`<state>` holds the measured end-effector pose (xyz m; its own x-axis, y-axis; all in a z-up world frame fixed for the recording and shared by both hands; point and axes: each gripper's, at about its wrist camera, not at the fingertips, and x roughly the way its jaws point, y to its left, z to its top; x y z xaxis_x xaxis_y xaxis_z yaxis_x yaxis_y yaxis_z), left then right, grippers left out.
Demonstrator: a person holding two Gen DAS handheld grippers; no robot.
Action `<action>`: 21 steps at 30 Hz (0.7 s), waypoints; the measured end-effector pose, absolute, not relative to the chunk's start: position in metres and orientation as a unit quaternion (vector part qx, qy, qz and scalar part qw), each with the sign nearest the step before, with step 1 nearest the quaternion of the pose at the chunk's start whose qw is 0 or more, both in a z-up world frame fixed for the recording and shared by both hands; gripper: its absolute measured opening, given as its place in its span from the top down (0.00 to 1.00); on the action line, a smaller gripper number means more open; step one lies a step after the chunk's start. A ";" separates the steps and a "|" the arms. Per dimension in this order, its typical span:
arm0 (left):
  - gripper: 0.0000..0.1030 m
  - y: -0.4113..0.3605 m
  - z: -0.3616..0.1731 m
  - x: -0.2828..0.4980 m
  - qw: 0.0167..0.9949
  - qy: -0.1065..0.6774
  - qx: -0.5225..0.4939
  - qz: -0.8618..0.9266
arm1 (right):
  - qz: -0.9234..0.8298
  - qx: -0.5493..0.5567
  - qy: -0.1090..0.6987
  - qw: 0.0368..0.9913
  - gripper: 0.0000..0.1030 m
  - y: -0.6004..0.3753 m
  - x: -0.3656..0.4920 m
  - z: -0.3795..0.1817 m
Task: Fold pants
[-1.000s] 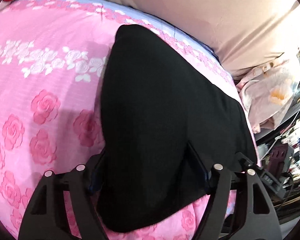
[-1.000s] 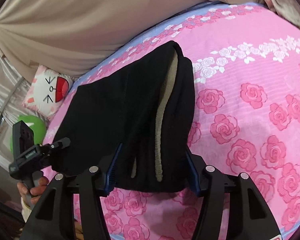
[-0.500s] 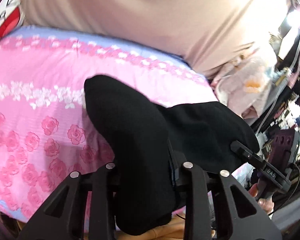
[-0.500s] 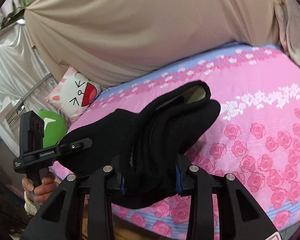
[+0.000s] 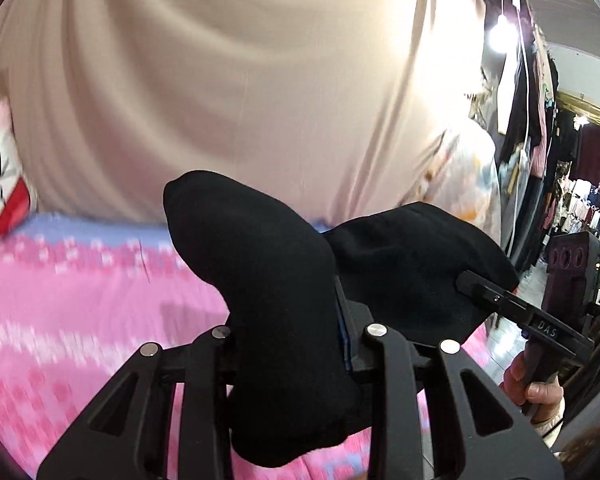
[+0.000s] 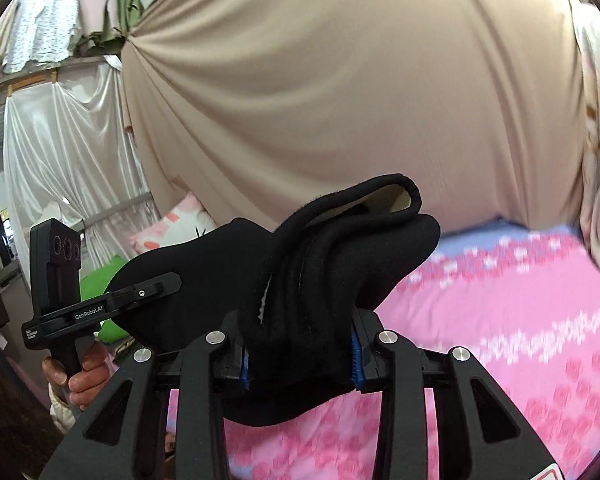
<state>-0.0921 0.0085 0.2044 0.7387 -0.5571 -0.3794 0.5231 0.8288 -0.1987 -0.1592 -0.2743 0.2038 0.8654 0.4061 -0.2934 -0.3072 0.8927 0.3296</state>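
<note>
Two claws hold one pair of black pants [image 5: 276,280] up off the bed, the cloth bunched thick between the fingers of each. In the left wrist view the left claw [image 5: 290,344] is closed tight on a rounded fold of the fabric, which bulges up ahead of the fingers and sags below them; its jaws have just been closing, with the pants between them. In the right wrist view the right claw [image 6: 300,354] is likewise clamped on a wad of the pants [image 6: 332,264], the blue pads [image 6: 355,354] pressing into it, and its jaws too have just been closing on the cloth. A pale lining shows inside the rolled edge at the top of that wad. The garment spans between the two claws, each of which appears in the other's view gripping its far end, with a hand [image 6: 82,376] wrapped round the handle.

Below lies a bed [image 6: 520,320] covered in a pink sheet with rose print and a lilac border, blurred in both views. Behind it hangs a beige curtain [image 5: 240,80]. A cartoon-face pillow [image 5: 2,184] sits at the bed's far end, and clothes on racks [image 5: 580,184] fill the room beyond.
</note>
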 end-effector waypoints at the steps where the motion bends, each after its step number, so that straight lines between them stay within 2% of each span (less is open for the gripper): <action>1: 0.73 0.008 0.212 -0.087 0.935 0.205 -0.035 -0.287 | 0.188 0.133 0.169 0.958 0.67 -0.275 -0.150 0.212; 6: 0.73 -0.006 0.244 -0.050 0.957 0.146 -0.004 -0.249 | 0.194 0.132 0.134 0.963 0.67 -0.280 -0.095 0.237; 10: 0.73 -0.019 0.252 -0.011 0.966 0.130 0.010 -0.223 | 0.188 0.133 0.125 0.965 0.67 -0.283 -0.047 0.242; 15: 0.72 -0.032 0.234 0.058 0.972 0.129 0.019 -0.196 | 0.177 0.140 0.132 0.965 0.67 -0.288 0.024 0.223; 21: 0.72 -0.038 0.183 0.143 0.970 0.162 0.015 -0.178 | 0.167 0.155 0.159 0.961 0.67 -0.298 0.107 0.165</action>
<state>0.1430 -0.0375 0.1828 0.8839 -0.3410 -0.3201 0.3504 0.9361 -0.0296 0.1068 -0.2984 0.1652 0.8939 0.3697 -0.2534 -0.2716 0.8966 0.3499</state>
